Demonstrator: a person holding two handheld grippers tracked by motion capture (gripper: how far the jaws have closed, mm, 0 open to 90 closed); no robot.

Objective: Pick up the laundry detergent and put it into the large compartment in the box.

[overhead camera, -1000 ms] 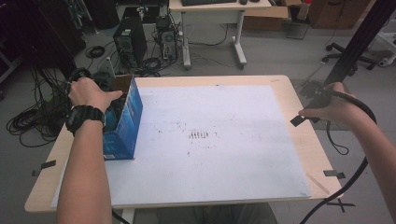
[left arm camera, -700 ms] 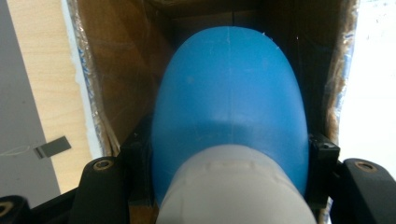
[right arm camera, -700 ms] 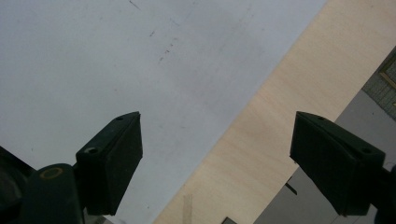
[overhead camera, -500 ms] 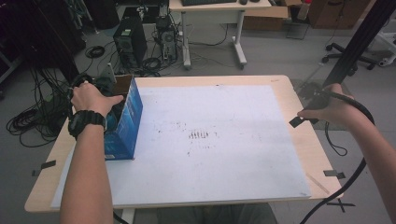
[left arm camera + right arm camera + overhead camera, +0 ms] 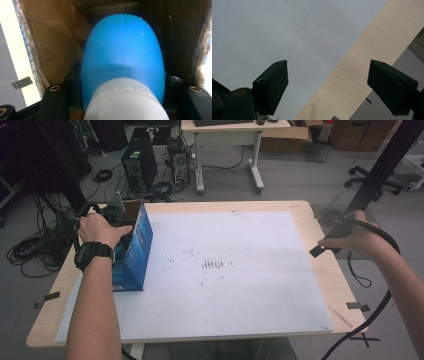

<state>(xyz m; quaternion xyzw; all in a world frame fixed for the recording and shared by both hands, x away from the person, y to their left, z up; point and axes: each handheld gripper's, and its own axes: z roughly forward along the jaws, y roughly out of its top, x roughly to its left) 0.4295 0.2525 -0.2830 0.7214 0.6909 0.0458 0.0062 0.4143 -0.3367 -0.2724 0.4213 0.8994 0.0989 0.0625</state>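
A blue cardboard box stands open-topped on the left of the table. My left gripper reaches down into it, under the person's left hand. Its jaws press both sides of a smooth blue rounded object with a white end, deep between the box's brown inner walls. My right gripper hangs over the right edge of the white sheet, jaws wide apart with nothing between them. In the high view the right gripper sits by the table's right side.
The white sheet covers most of the wooden table, with faint dark marks at its middle. Bits of tape lie at the table's edges. Cables trail from both grippers. Computers and a desk stand on the floor beyond.
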